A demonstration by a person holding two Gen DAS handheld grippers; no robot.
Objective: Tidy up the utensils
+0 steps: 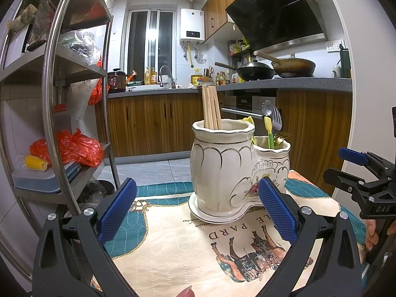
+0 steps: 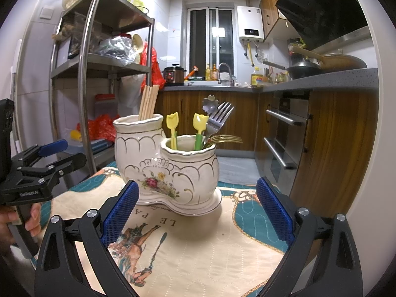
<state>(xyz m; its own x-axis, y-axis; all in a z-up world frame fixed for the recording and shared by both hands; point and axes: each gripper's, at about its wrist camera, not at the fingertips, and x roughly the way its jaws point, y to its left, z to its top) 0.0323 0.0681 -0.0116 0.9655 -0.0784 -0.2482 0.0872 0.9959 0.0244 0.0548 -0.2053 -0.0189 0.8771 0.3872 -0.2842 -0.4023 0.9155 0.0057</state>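
Observation:
A white ceramic two-cup utensil holder [image 1: 222, 170] [image 2: 170, 170] with gold trim stands on a patterned cloth. Its tall cup holds several wooden chopsticks [image 1: 210, 107] [image 2: 148, 102]. The low cup holds two yellow tulip-topped picks [image 2: 172, 130], a steel fork [image 2: 219, 118], a flower-ended spoon [image 2: 210, 104] and a gold fork [image 2: 229, 138]. My left gripper [image 1: 198, 210] is open in front of the holder with nothing between its blue pads. My right gripper [image 2: 198, 210] is open too, just short of the low cup, and shows at the right edge of the left wrist view [image 1: 356, 170].
The printed cloth [image 2: 198, 247] covers a small table. A steel shelf rack [image 1: 61, 99] with bags and boxes stands to the left. Wooden kitchen cabinets [image 1: 153, 121], an oven [image 2: 284, 133] and a countertop [image 1: 272, 84] with woks lie beyond. A hand [image 2: 14, 220] holds the left gripper's grip.

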